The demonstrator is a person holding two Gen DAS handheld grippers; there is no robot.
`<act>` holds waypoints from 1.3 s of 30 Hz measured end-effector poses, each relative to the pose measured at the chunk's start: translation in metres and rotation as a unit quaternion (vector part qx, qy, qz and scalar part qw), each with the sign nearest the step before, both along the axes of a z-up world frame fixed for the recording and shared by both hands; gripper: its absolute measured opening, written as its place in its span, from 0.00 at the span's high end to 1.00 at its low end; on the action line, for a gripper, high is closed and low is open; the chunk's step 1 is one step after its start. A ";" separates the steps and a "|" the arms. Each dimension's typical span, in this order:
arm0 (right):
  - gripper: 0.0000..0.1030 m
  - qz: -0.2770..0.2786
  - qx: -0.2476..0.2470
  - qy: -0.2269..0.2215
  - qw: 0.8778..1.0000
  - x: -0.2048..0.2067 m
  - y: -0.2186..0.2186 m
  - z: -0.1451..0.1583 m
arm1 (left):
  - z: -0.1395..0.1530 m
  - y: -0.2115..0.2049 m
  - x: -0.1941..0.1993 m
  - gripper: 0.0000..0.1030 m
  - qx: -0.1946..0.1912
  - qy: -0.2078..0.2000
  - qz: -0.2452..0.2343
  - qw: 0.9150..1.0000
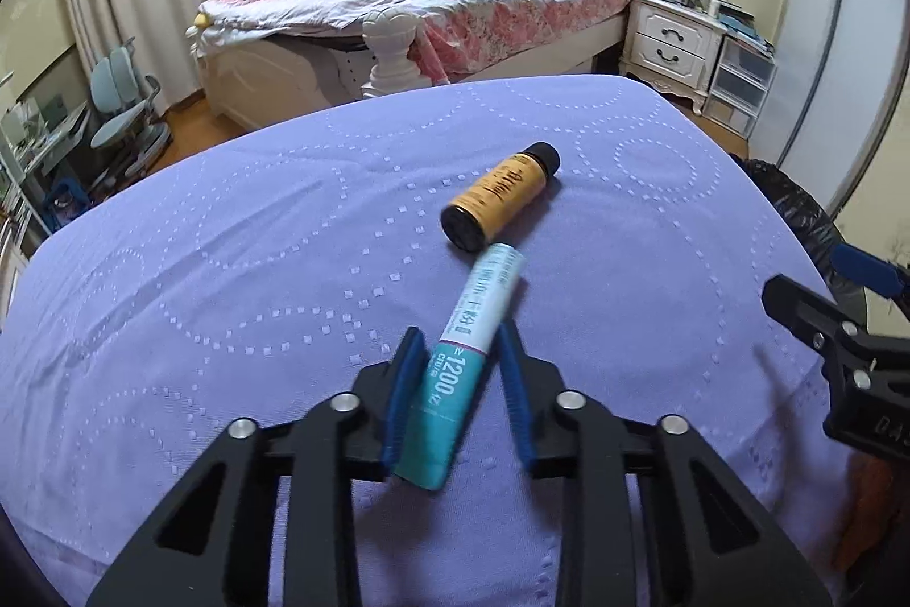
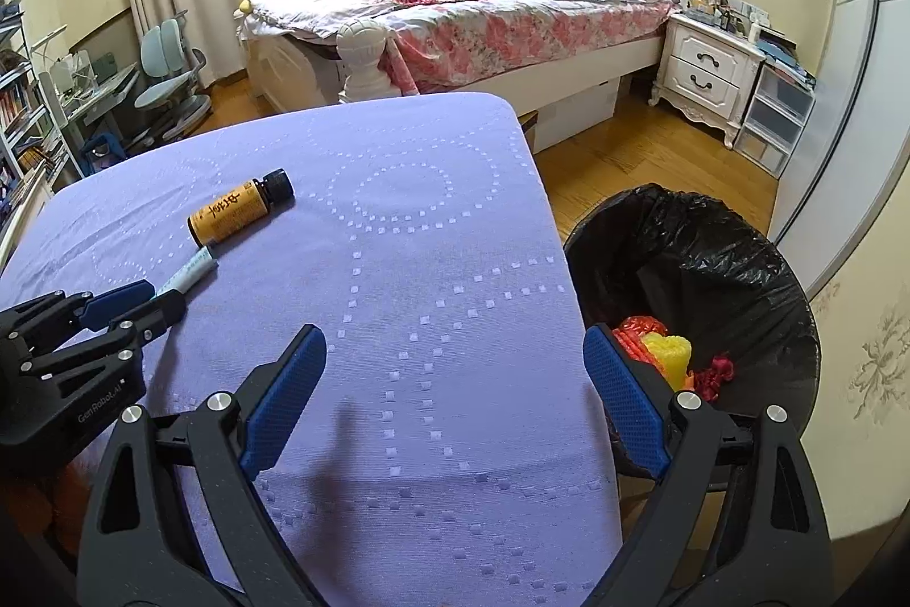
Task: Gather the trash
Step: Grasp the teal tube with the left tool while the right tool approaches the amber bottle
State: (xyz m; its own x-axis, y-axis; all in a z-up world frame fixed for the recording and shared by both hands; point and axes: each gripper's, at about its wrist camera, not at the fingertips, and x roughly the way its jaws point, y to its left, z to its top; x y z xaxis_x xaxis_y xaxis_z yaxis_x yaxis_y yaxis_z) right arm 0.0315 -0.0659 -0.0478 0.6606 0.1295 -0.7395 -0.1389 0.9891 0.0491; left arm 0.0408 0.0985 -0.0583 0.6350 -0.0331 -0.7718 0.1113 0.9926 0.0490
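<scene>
A teal and white tube (image 1: 466,351) lies on the purple tablecloth (image 1: 227,265), its near end between the fingers of my left gripper (image 1: 462,342). The jaws stand close around the tube; the right pad shows a small gap. A small brown bottle with an orange label (image 1: 497,197) lies on its side just beyond the tube's far end. In the right wrist view the bottle (image 2: 236,211), the tube (image 2: 190,272) and the left gripper (image 2: 145,300) sit at the left. My right gripper (image 2: 455,356) is open and empty over the table's right edge.
A bin lined with a black bag (image 2: 699,265) stands at the table's right side, holding red and yellow trash (image 2: 671,356). Beyond the table are a bed (image 2: 466,4), a white nightstand (image 2: 705,72) and an office chair (image 2: 165,89).
</scene>
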 end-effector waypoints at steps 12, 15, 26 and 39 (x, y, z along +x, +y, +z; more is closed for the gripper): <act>0.13 0.032 -0.006 0.006 0.999 0.001 0.030 -0.003 | 0.000 0.035 -0.010 0.79 0.002 -0.001 0.037 0.999; 0.13 0.044 -0.010 0.013 0.999 0.004 0.044 -0.005 | 0.001 0.048 -0.008 0.79 0.009 -0.001 0.055 0.998; 0.13 0.056 0.000 0.047 0.997 0.027 0.093 -0.011 | 0.002 0.095 0.003 0.79 0.004 -0.001 0.103 0.995; 0.12 0.013 0.006 0.047 0.999 0.065 0.144 -0.012 | 0.004 0.122 0.008 0.79 -0.019 -0.002 0.119 0.993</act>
